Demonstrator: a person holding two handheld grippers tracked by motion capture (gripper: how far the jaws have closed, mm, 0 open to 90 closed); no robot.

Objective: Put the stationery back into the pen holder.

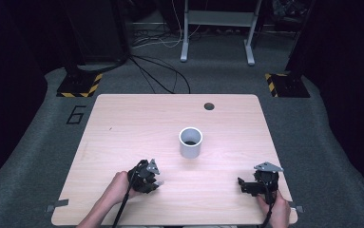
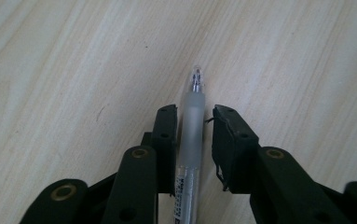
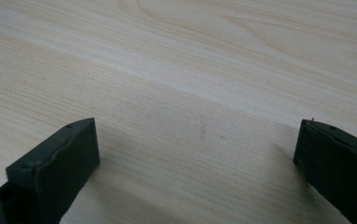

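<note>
A clear plastic pen (image 2: pixel 192 126) with a metal tip lies on the light wooden table (image 1: pixel 122 123). My left gripper (image 2: pixel 195 111) stands over it near the front of the table (image 1: pixel 153 183), jaws nearly closed around the barrel. The left pad (image 2: pixel 166 135) touches the pen; a thin gap separates the right pad (image 2: pixel 227 140) from it. Near the front right corner my right gripper (image 1: pixel 244 185) rests low over bare wood (image 3: pixel 195 135), jaws wide open with nothing between them.
A grey open-topped cup (image 1: pixel 190 142) stands upright at the table's middle, beyond both grippers. A dark round hole (image 1: pixel 209 106) sits near the far edge. Cables and stand feet lie on the grey floor behind the table.
</note>
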